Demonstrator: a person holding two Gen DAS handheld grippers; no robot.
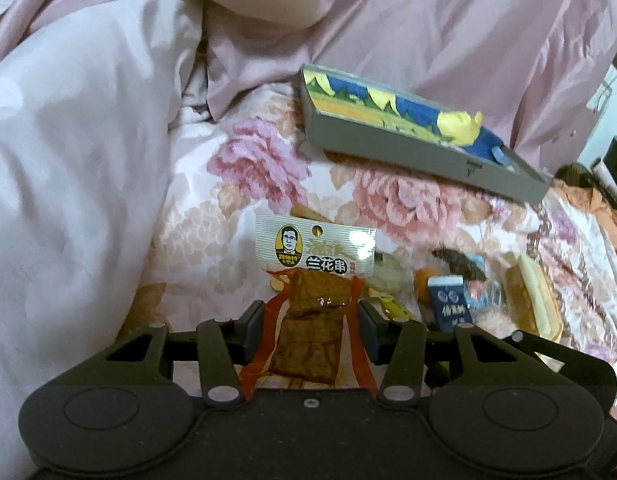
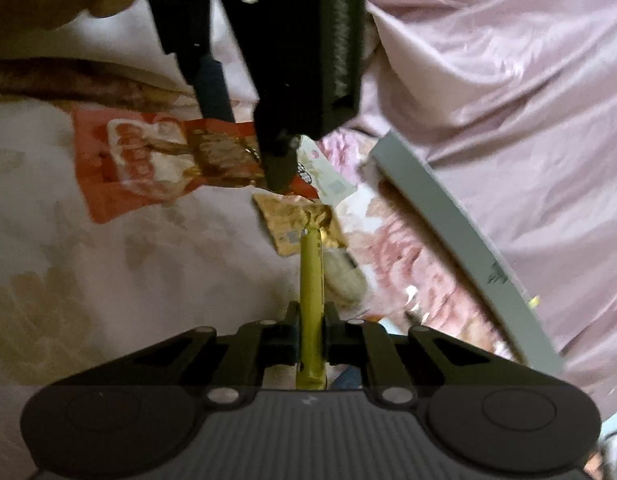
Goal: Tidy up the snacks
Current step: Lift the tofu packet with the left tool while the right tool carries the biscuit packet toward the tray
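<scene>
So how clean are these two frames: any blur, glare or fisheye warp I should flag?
Left wrist: dim, warm light; the tofu snack packet is sharp with small glare spots, the snacks at right are smeared, and the grey box bows. Right wrist: softer overall; the red packet is blurred, the yellow stick is fairly clear, corners are vignetted.

My left wrist camera sits just behind my left gripper (image 1: 312, 322), looking forward and down, close over the floral bedsheet (image 1: 244, 168); a grey box (image 1: 420, 144) lies upper right. My right wrist camera looks the same way along my right gripper (image 2: 311, 316), the box (image 2: 460, 224) at right. Both views share sheet and box.
</scene>
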